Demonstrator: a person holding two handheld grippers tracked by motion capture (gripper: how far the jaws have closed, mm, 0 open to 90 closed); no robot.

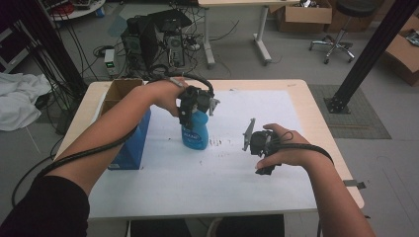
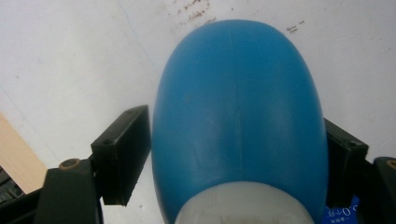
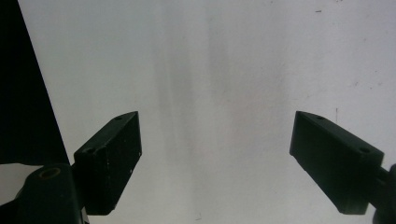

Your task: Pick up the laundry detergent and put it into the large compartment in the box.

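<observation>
White-topped counter (image 1: 276,173) w/ wood edge, cluttered lab floor behind; left hand-held gripper (image 2: 236,154) grasps blue bottle (image 2: 238,116), right hand-held gripper (image 3: 217,158) released.

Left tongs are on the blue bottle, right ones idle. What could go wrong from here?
1. The left tongs clamp the blue bottle on its rounded shoulder; the curved sides could let it slip or twist if lifted.
2. The blue box stands close beside the bottle, so a sideways swing might knock it.
3. The right tongs hang open over the white mat, so nothing steadies the bottle's base.
</observation>
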